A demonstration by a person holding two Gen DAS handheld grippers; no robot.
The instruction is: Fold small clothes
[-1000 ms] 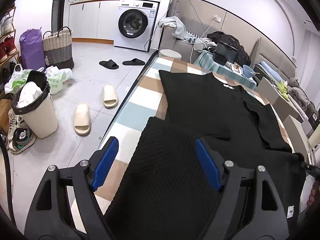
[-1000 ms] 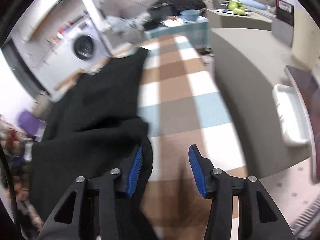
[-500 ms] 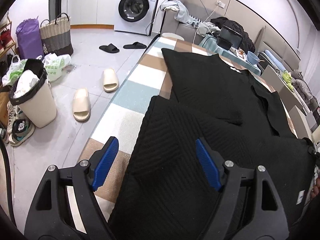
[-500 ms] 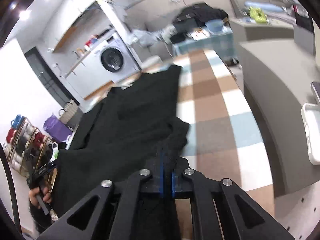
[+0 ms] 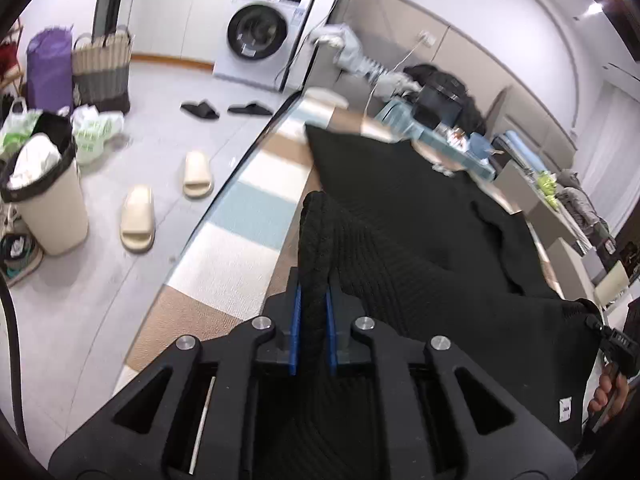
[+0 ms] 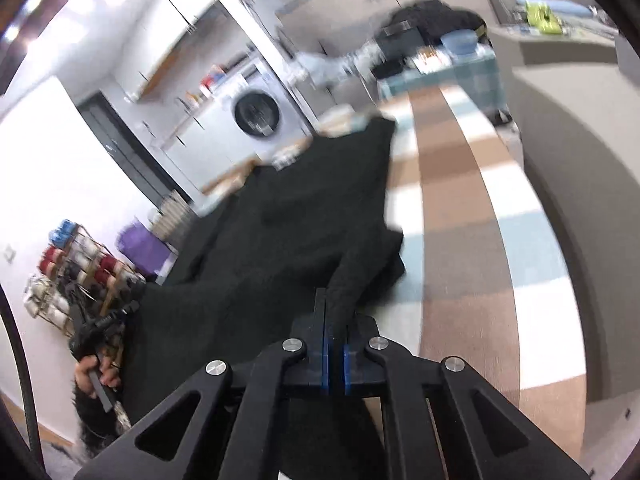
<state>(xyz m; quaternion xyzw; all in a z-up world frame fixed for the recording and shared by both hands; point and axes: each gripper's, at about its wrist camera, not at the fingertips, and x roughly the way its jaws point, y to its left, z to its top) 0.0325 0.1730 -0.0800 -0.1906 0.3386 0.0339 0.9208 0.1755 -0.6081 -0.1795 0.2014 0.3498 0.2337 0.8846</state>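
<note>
Black garment (image 5: 420, 248) lies on checkered table (image 5: 240, 232). Left tool (image 5: 312, 320) clenched on its near edge; right tool (image 6: 335, 344) likewise. Only left view shows slippers (image 5: 138, 218); only right view, shoe rack (image 6: 76, 280).

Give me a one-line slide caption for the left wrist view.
Left gripper shut on a bunched fold of black knit garment on the checked table.

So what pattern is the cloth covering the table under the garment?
Checked blocks of brown, white and pale blue on the table cover; clearest in the left wrist view.
</note>
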